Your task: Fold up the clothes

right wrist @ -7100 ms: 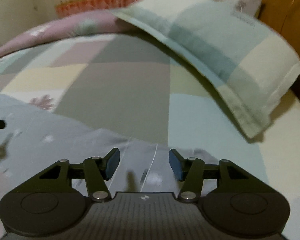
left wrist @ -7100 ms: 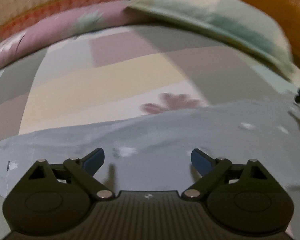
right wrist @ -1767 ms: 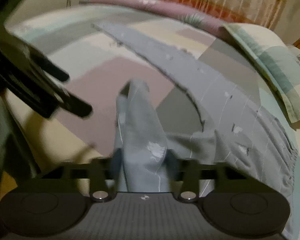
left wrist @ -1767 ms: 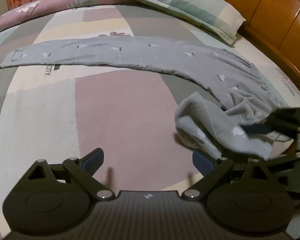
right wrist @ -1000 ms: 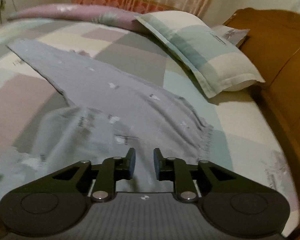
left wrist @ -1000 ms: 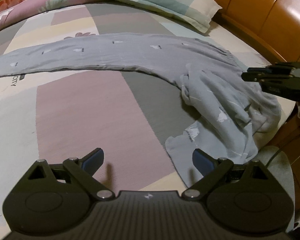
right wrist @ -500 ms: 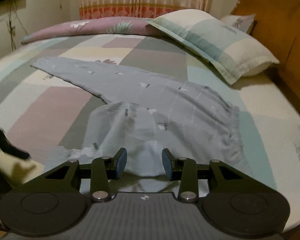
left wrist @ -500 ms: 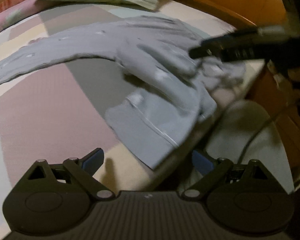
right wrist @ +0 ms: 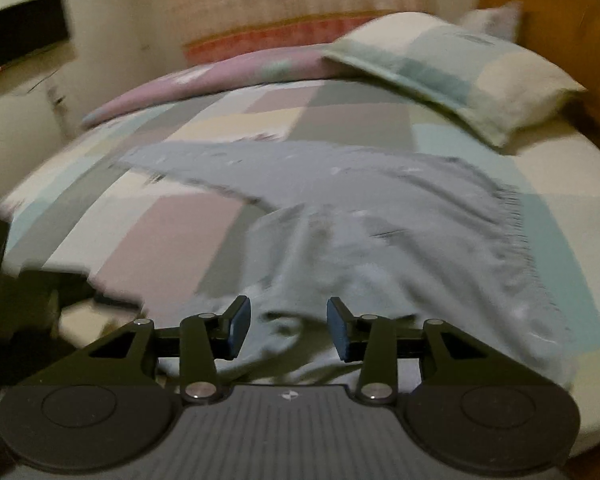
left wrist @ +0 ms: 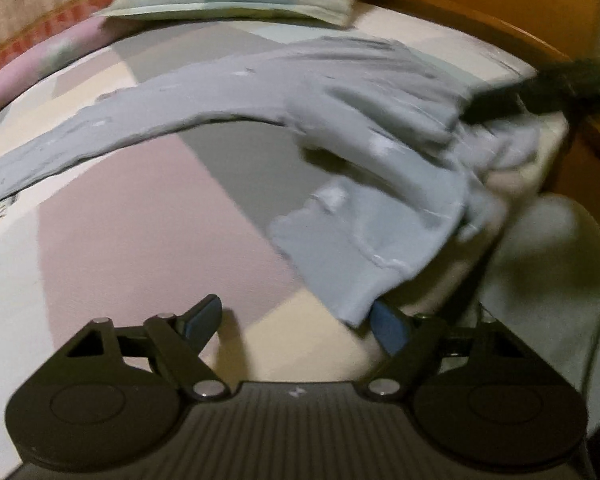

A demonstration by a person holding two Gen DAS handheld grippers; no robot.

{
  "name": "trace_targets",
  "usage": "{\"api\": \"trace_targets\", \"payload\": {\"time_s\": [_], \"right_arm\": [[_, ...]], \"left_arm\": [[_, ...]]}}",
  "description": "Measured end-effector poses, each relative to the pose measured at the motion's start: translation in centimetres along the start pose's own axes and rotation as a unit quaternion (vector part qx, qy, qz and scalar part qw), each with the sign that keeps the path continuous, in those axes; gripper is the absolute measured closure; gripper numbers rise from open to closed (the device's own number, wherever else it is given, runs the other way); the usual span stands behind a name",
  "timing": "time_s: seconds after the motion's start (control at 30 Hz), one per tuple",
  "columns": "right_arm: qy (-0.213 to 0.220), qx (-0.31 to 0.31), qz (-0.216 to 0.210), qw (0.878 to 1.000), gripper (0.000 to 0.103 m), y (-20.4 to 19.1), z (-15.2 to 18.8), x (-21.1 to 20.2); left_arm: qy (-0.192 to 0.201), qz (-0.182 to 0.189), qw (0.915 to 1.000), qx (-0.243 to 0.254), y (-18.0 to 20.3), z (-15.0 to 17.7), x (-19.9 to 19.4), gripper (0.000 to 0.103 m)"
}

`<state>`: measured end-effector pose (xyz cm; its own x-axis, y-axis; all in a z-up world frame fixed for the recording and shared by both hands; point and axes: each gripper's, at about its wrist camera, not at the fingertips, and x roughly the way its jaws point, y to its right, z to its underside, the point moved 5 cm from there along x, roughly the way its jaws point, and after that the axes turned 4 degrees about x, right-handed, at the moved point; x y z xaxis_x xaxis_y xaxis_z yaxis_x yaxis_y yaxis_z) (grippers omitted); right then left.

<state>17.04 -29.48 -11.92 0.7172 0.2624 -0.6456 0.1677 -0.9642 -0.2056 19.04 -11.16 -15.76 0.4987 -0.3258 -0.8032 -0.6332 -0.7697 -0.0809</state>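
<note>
A: Where do the grey trousers (left wrist: pixel 340 128) lie, and why so?

B: Across the patchwork bed (left wrist: pixel 120 216): one leg laid straight, the other bunched at the bed's near edge, its hem overhanging, probably awaiting straightening before a fold.

A: And each tool?

B: The left tool (left wrist: pixel 296 320) is wide but closing beside that hem; its right pad touches cloth, gripping nothing. The right tool (right wrist: pixel 287 326) is half open, opening, poised over the crumpled leg near the edge, empty.
</note>
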Motion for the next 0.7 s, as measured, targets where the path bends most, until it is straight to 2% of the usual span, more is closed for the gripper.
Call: {"api": "trace_targets", "payload": {"time_s": [0.1,0.17,0.37,0.4,0.43,0.47,0.53,0.63,0.7], "right_arm": [[-0.021,-0.079,-0.025,0.996,0.055,-3.1,1.3,1.1],[-0.036,-0.143,-0.033,0.989,0.055,-5.3,2.3,2.1],[-0.048,-0.315,-0.003,0.948,0.057,-9.6,5.0,5.0],[-0.053,-0.326,0.004,0.944,0.070,-9.7,5.2,5.4],[-0.058,-0.336,0.011,0.940,0.092,-9.8,5.3,5.9],[-0.064,-0.337,0.014,0.939,0.095,-9.8,5.4,6.1],[-0.056,-0.322,0.006,0.945,0.095,-9.9,5.0,5.8],[-0.037,-0.276,-0.013,0.960,0.095,-9.7,3.6,4.8],[-0.024,-0.256,-0.027,0.966,0.095,-9.9,2.9,4.1]], "left_arm": [[0.003,-0.006,0.9999,-0.012,-1.1,-0.2,-0.3,0.022],[0.002,-0.005,0.9999,-0.010,-1.3,-0.2,-0.2,0.022],[-0.009,0.011,0.9995,-0.028,-1.8,0.6,-0.3,0.022],[-0.008,0.013,0.9994,-0.030,-1.9,0.8,-0.5,0.022],[-0.008,0.014,0.9994,-0.031,-2.0,1.0,-0.7,0.022],[-0.008,0.013,0.9995,-0.028,-2.0,1.2,-0.8,0.022],[-0.010,0.014,0.9997,-0.017,-1.8,1.7,-1.1,0.023],[-0.017,0.035,0.9992,-0.008,-1.2,2.2,-1.1,0.023],[-0.017,0.056,0.9982,-0.016,-1.0,2.3,-1.0,0.023]]}}
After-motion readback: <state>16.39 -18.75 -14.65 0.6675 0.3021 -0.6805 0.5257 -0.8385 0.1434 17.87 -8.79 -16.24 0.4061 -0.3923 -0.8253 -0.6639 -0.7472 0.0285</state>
